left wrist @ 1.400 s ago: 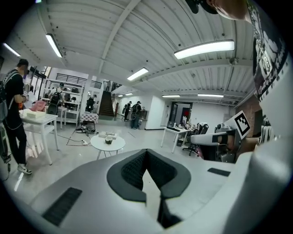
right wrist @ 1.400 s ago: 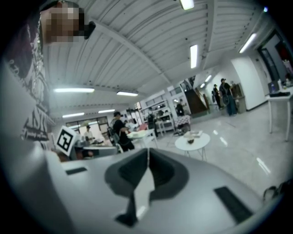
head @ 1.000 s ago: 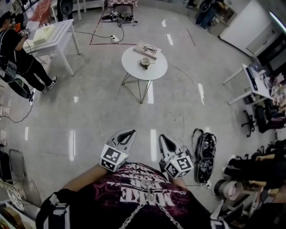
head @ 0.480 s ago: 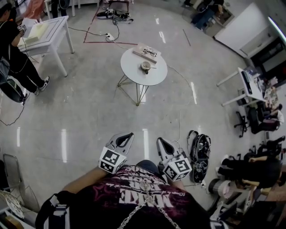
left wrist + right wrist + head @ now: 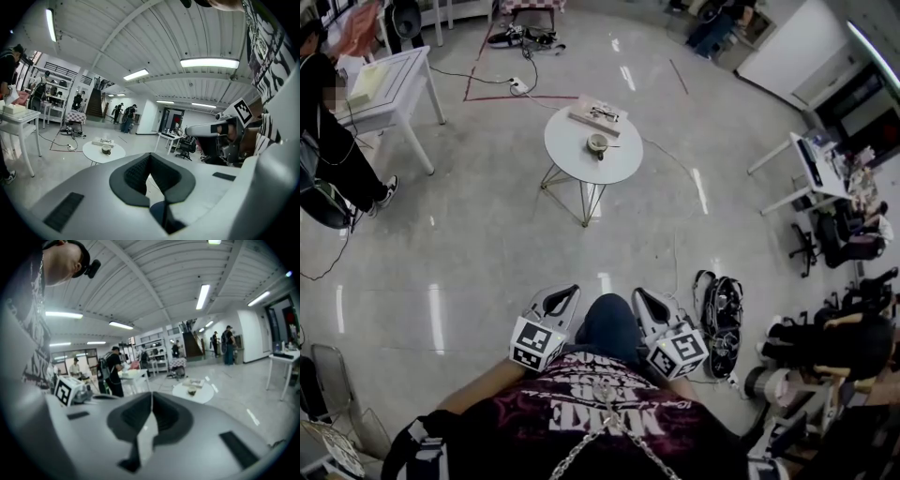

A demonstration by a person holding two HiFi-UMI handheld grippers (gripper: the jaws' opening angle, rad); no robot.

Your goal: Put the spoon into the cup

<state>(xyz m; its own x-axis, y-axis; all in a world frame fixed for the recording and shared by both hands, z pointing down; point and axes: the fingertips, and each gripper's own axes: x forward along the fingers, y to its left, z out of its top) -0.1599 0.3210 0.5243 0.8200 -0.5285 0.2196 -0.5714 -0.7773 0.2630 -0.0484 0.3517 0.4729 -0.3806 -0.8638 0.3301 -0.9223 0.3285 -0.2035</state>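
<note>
Presumably light, stiff and slippery, the spoon — not made out near the cup [image 5: 598, 143] on the table [image 5: 567, 161] — is best pinched mid-handle; left gripper [image 5: 150, 157] and right gripper [image 5: 151, 395] are seen closed, empty.

This is a large open lab or workshop hall. It has a polished grey floor [image 5: 487, 244] crossed by loose cables [image 5: 520, 37] and a red taped outline [image 5: 502, 97]. A white work table [image 5: 394, 75] stands at the edge and a small round surface [image 5: 581, 155] in the open middle. Office chairs [image 5: 848, 248] sit by a desk [image 5: 806, 159]. Overhead is a ribbed metal ceiling [image 5: 140, 37] with strip lights [image 5: 208, 63], and there is a staircase [image 5: 96, 104] at the far wall.
</note>
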